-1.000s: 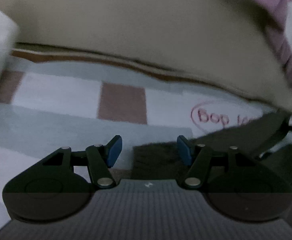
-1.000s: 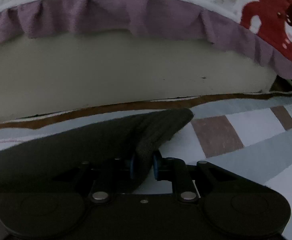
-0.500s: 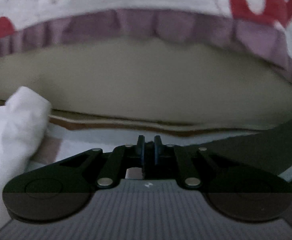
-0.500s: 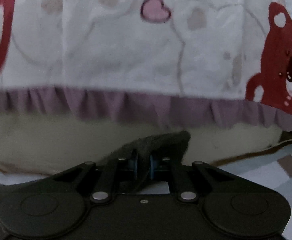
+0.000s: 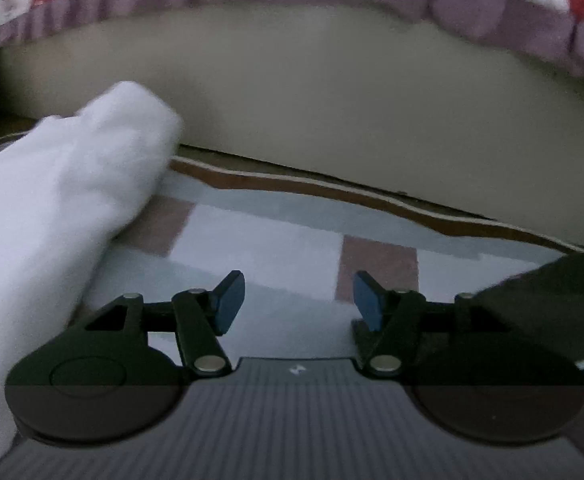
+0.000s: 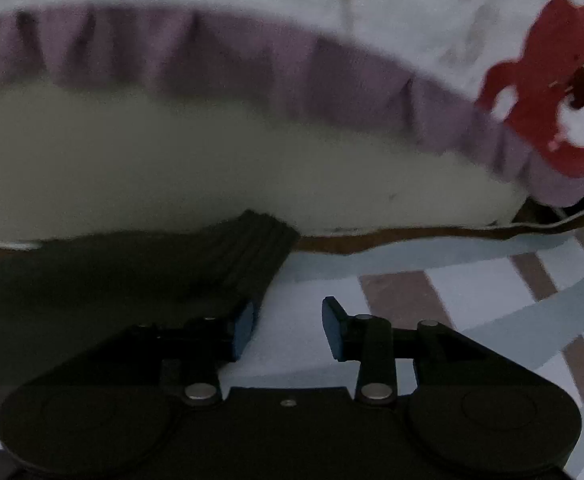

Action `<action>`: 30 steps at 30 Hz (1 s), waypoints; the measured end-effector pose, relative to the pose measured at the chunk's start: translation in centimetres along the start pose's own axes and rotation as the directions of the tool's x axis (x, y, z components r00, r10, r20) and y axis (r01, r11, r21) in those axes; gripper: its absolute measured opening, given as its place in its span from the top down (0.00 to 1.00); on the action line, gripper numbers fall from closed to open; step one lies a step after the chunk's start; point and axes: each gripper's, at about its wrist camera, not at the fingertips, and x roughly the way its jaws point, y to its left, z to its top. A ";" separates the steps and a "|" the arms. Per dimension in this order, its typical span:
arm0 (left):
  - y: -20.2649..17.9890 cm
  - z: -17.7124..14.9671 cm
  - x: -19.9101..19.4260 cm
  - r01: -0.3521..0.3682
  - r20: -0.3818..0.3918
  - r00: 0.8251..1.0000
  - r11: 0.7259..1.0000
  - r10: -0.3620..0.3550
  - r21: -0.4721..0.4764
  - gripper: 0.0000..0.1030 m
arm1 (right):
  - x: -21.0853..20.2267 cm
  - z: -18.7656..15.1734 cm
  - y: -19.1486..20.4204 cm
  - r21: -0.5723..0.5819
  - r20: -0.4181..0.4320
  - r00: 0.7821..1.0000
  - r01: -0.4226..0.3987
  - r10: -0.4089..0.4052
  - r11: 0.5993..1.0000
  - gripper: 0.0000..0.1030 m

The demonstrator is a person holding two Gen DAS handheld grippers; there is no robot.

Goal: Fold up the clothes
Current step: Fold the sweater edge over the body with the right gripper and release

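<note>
Dark garment (image 6: 124,276) lies flat at left of right view, ribbed cuff beside left pad; right gripper (image 6: 288,330) spread, empty; left gripper (image 5: 298,300) spread, empty, over checked sheet (image 5: 276,248); white cloth (image 5: 52,200) at left.

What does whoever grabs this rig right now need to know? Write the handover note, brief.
Left gripper: open, empty, low over the checked sheet.
Right gripper: open, empty; its left finger sits beside the dark garment's ribbed end.
Dark garment: lies flat on the sheet, along the bed's edge, between the two grippers.
White cloth: bunched at far left, not folded.
Done: dark garment laid down, neither gripper holding it.
Left: check its fold, then probably the white cloth.
</note>
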 end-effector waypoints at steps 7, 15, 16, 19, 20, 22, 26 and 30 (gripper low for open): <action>3.9 -4.5 -6.6 0.034 -0.036 0.999 0.996 -0.031 0.076 0.44 | -7.2 -2.8 3.2 0.125 -0.025 0.962 -0.268 0.273 0.955 0.59; 9.7 -12.4 -11.9 0.040 -0.182 0.983 0.999 -0.037 0.016 0.43 | -17.1 -10.4 11.2 0.213 -0.133 0.714 -0.657 0.688 0.723 0.57; 10.5 -13.2 -12.1 0.057 -0.189 0.980 0.998 -0.059 -0.016 0.43 | -18.1 -11.8 12.2 0.201 -0.143 0.696 -0.676 0.704 0.709 0.56; 11.2 -13.9 -11.7 0.090 -0.158 0.982 0.992 -0.102 -0.086 0.43 | -20.7 -15.8 15.0 0.129 -0.171 0.684 -0.698 0.709 0.704 0.56; 11.5 -14.1 -11.5 0.101 -0.147 0.982 0.989 -0.116 -0.109 0.43 | -21.2 -16.9 15.6 0.097 -0.187 0.695 -0.690 0.694 0.717 0.56; 12.0 -14.6 -11.2 0.123 -0.124 0.982 0.980 -0.143 -0.154 0.42 | -22.1 -19.1 16.9 0.032 -0.216 0.719 -0.671 0.661 0.740 0.56; 12.8 -15.5 -10.7 0.169 -0.072 0.979 0.956 -0.191 -0.240 0.33 | -22.6 -21.9 17.7 -0.054 -0.268 0.750 -0.638 0.605 0.768 0.56; 10.4 -15.9 -10.1 0.178 -0.028 0.983 0.975 -0.184 -0.136 0.68 | -22.6 -22.7 16.3 -0.044 -0.266 0.761 -0.623 0.592 0.781 0.56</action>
